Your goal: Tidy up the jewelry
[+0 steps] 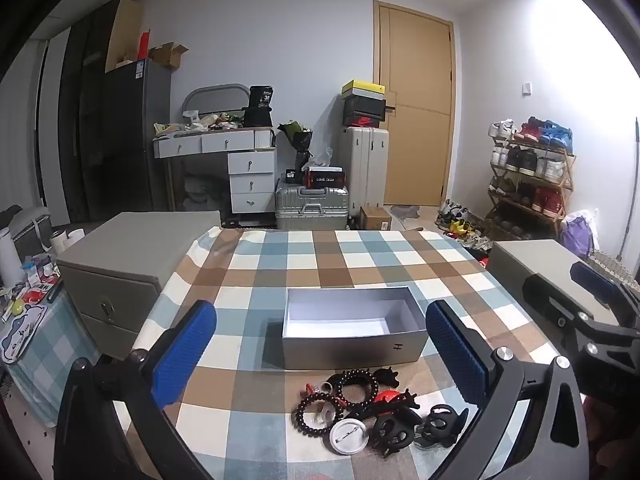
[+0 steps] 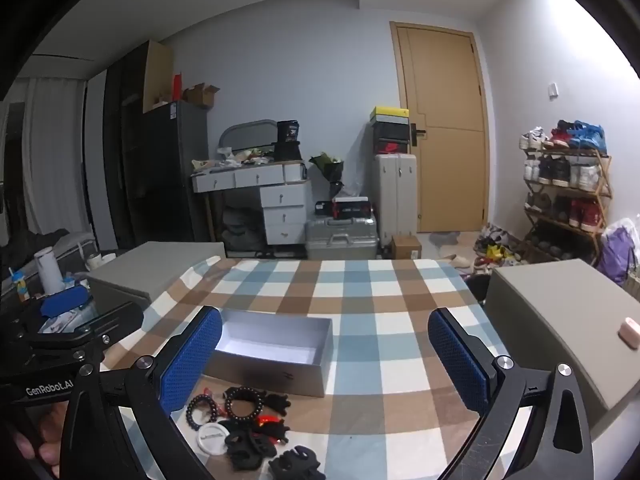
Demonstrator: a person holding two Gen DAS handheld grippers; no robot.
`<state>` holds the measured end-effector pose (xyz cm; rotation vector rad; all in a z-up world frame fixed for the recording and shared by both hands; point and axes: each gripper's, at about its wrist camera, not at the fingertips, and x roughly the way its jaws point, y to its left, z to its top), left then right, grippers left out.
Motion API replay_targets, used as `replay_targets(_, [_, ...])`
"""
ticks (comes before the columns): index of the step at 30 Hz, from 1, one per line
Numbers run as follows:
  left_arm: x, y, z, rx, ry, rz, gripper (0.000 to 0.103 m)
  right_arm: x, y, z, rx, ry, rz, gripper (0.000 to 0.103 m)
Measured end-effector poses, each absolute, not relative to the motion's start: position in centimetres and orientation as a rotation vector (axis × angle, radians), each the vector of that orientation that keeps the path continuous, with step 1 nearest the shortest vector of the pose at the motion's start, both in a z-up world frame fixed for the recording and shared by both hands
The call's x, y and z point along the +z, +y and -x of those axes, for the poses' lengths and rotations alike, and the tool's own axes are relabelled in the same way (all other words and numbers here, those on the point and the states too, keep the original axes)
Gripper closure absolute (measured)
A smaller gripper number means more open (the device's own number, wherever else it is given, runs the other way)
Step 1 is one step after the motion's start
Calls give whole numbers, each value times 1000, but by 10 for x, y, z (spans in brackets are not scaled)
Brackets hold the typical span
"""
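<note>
A grey open box (image 1: 352,334) (image 2: 276,350) with a white inside and nothing in it sits on the checked tablecloth. In front of it lies a heap of jewelry (image 1: 372,412) (image 2: 248,428): black bead bracelets (image 1: 356,388), black hair claws (image 1: 394,432), a white round badge (image 1: 346,436) and a red piece. My left gripper (image 1: 320,356) hovers open above the heap, nothing between its blue pads. My right gripper (image 2: 324,356) is open too, over bare cloth to the right of the heap and box. Each gripper shows at the edge of the other's view.
Grey cabinets flank the table: one at the left (image 1: 120,264), one at the right (image 2: 560,320) with a small pink case (image 2: 628,332) on top. Behind the table stand a desk with drawers, suitcases, a door and a shoe rack (image 1: 532,176).
</note>
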<state>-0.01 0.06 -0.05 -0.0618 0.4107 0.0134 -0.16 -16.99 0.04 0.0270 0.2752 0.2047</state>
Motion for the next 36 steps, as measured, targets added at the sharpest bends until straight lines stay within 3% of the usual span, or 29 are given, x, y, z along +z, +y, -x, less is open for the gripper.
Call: replay_targets(36, [-6,9,5,47,392,74,1,1,-166,11,256,246,-41,0])
